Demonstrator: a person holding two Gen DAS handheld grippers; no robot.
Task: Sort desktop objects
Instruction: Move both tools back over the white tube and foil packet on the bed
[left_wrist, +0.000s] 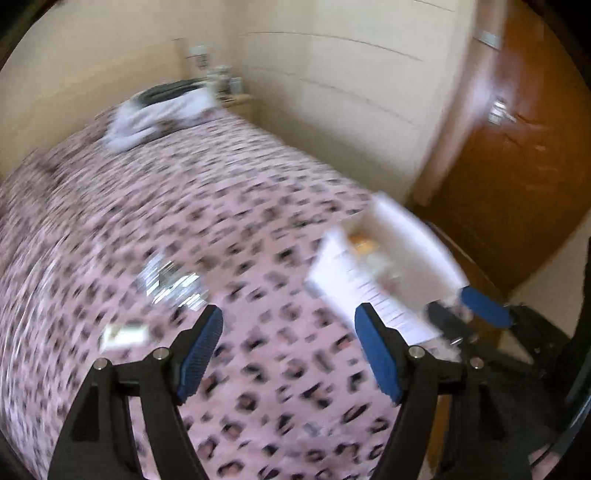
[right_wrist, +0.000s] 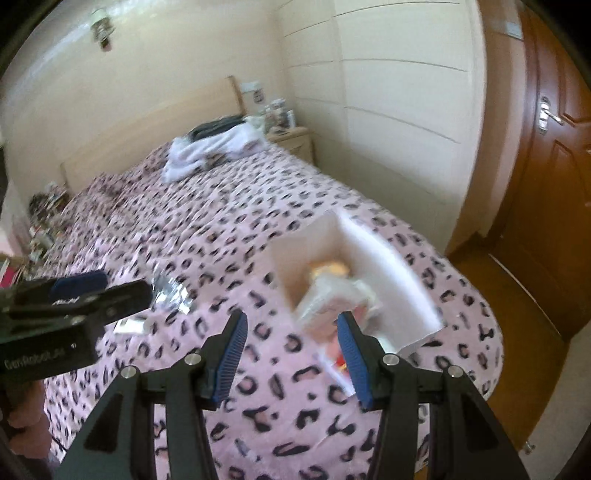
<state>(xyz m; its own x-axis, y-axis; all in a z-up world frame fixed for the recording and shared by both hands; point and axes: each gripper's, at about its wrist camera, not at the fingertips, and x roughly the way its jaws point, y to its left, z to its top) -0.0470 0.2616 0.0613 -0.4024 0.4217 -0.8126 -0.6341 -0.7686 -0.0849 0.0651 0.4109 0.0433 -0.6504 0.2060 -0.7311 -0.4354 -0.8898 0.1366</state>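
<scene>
Leopard-print bed (right_wrist: 229, 221): one white box (right_wrist: 384, 280), one foil packet (right_wrist: 171, 291); both hand-held grippers (left_wrist: 289, 345) (right_wrist: 291, 354) agape, empty.

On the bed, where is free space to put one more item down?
Free: the wide spread between the white clothes and the foil packet; also the near strip in front of the right gripper. Crowded: around the white box, already holding items, with papers beside it, and near the small card.

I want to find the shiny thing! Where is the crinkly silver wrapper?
The crinkly silver wrapper lies on the pink leopard-print bedspread, left of the white cardboard box in both wrist views, with a small white card nearby.
</scene>
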